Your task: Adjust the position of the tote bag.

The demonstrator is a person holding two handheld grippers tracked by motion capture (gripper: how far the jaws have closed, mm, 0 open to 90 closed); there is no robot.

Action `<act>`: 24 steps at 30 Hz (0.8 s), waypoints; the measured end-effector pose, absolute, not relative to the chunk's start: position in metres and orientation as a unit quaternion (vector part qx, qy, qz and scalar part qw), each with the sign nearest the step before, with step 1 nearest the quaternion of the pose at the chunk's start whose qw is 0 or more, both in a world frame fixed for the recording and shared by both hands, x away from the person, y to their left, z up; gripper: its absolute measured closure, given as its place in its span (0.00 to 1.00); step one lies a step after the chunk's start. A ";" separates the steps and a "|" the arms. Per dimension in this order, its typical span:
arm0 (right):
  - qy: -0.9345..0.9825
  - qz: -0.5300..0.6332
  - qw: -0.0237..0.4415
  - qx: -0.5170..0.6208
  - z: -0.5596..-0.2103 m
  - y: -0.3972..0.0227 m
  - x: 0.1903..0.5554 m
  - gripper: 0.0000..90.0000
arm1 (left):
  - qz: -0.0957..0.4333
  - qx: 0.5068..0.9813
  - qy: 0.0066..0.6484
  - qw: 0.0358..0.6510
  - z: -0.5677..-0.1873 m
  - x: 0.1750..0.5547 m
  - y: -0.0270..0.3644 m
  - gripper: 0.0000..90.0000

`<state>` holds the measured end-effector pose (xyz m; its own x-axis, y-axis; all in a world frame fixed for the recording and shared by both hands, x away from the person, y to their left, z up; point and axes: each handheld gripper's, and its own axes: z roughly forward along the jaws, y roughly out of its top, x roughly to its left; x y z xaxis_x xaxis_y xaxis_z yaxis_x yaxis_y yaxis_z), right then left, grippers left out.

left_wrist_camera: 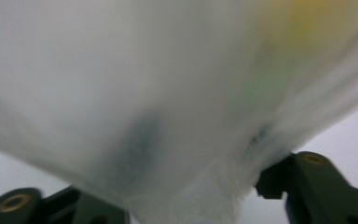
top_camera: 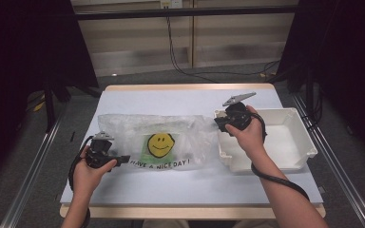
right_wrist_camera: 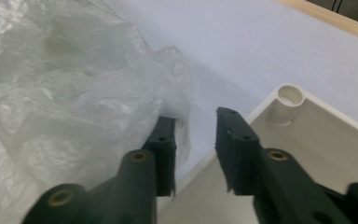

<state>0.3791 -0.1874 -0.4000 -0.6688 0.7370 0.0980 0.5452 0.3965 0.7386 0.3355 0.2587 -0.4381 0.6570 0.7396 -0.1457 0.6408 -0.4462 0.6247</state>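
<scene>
Plastic bag (top_camera: 157,137): smiley face, "HAVE A NICE DAY!"

clear crinkled plastic bag (top_camera: 157,137) — yellow smiley, "have a nice day!" print; lying flat mid-table, puffed slightly

Pressed against the left hand-held gripper (left_wrist_camera: 182,205), the plastic bag (left_wrist_camera: 168,93) is a pale blur hiding everything beyond, its yellow print smeared, and the frame's bottom edge cuts off both jaws.
</scene>
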 end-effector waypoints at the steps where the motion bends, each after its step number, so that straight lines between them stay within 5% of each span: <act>1: 0.826 0.389 0.123 0.388 -0.400 -0.187 0.379 0.74 | 0.074 0.847 0.407 0.333 -0.438 0.335 0.259 0.51; 8: 0.828 0.380 0.151 0.384 -0.393 -0.195 0.369 0.42 | 0.086 0.845 0.411 0.331 -0.429 0.331 0.263 0.38; 24: 0.834 0.363 0.158 0.384 -0.386 -0.221 0.361 0.25 | 0.103 0.841 0.419 0.327 -0.419 0.325 0.267 0.40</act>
